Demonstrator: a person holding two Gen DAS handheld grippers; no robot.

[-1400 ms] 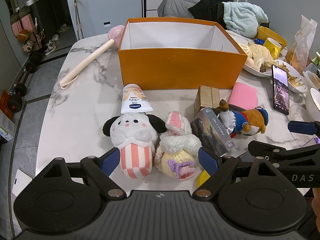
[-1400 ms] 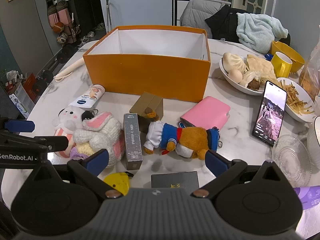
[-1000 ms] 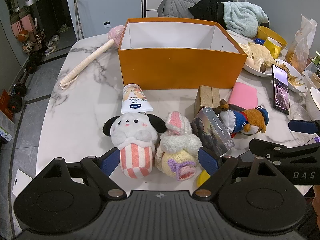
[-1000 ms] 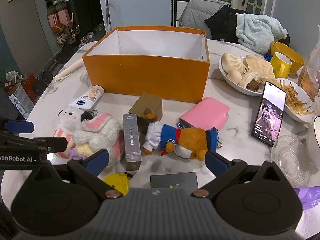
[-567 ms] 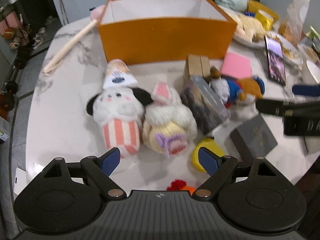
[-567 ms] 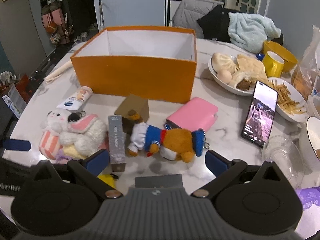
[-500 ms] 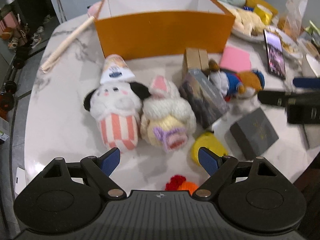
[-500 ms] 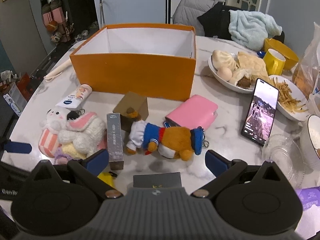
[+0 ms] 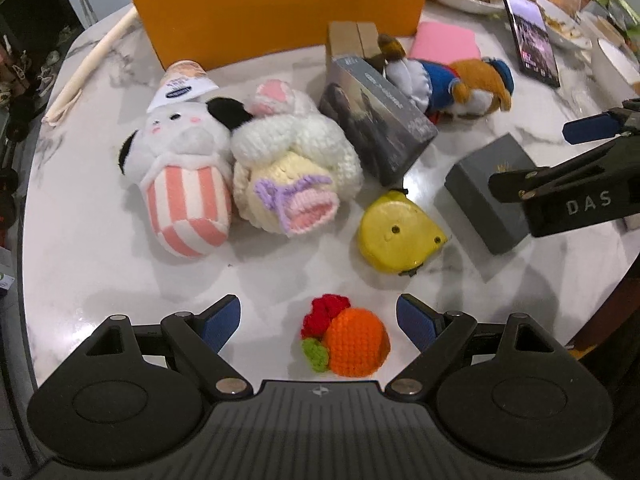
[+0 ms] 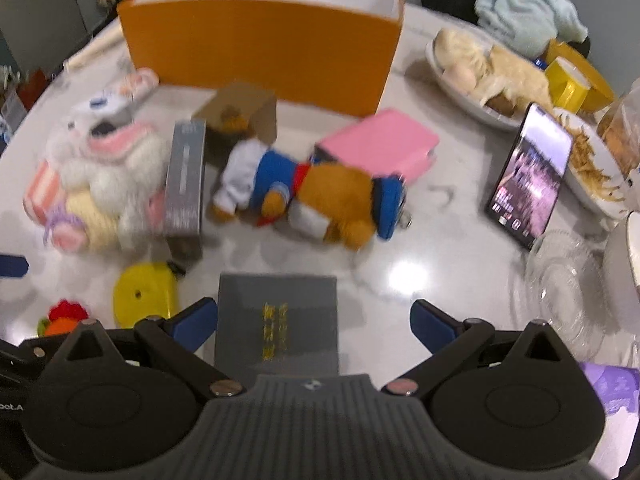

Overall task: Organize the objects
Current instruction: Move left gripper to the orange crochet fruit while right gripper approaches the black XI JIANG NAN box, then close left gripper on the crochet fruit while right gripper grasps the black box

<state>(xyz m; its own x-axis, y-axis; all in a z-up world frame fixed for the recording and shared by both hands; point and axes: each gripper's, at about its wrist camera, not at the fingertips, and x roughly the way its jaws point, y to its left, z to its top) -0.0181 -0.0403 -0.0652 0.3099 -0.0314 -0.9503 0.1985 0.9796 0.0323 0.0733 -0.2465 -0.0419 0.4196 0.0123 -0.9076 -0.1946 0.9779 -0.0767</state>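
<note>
Left gripper (image 9: 319,317) fingers wide, straddling crocheted orange (image 9: 347,340) near table (image 9: 80,248) edge, likely lined up to grasp. Right gripper (image 10: 313,320) fingers wide over grey gift box (image 10: 277,314). Orange storage box (image 9: 280,8) at 12 o'clock, probable destination.

Both grippers have moved down and closer to the table since the earlier pictures. The left gripper (image 9: 319,318) before looked toward the orange box (image 9: 280,12); now it tilts downward, so the box top is cut off, and a crocheted orange fruit (image 9: 352,346), hidden earlier, lies between its wide-apart fingers. The right gripper (image 10: 314,326) has also come lower: the dark grey box (image 10: 276,312), earlier only partly seen at the bottom edge, now sits between its spread fingers, nearer than the orange box.
</note>
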